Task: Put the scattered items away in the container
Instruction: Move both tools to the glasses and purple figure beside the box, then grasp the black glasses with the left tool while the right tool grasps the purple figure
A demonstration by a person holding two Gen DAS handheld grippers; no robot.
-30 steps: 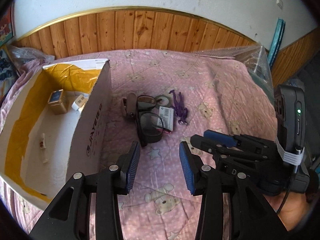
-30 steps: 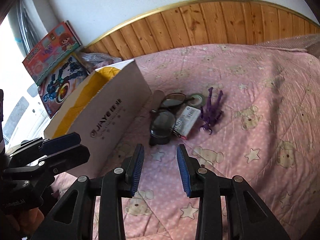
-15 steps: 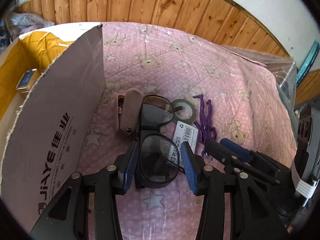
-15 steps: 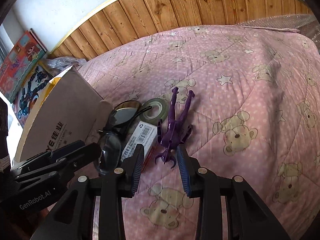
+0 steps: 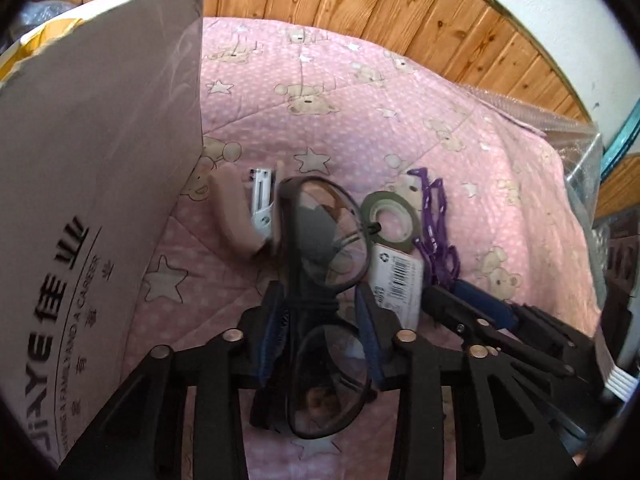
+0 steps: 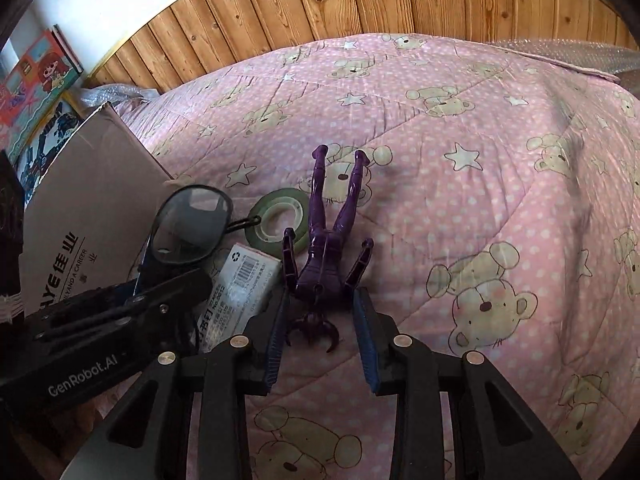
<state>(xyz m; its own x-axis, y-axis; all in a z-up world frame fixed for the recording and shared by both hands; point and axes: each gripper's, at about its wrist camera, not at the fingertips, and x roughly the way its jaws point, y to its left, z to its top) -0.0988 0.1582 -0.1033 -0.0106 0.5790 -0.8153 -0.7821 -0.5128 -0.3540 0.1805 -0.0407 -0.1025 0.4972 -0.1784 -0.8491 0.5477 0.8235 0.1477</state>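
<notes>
Black glasses lie folded on the pink quilt beside the cardboard box. My left gripper straddles their bridge and near lens; its jaws are closing and the pads touch the frame on both sides. A purple toy figure lies head toward me. My right gripper has the figure's shoulders and head between its pads, jaws closing, with a small gap still showing on each side. A green tape roll and a white barcoded packet lie between the glasses and the figure.
A beige case with a white stapler lies against the box wall. The two grippers sit close side by side, the right gripper just right of the packet. Wooden panelling backs the bed, and toy boxes stand at far left.
Both grippers dropped forward onto the pile. The left one came over the glasses and its jaws narrowed around them. The right one moved over the purple figure's head.
</notes>
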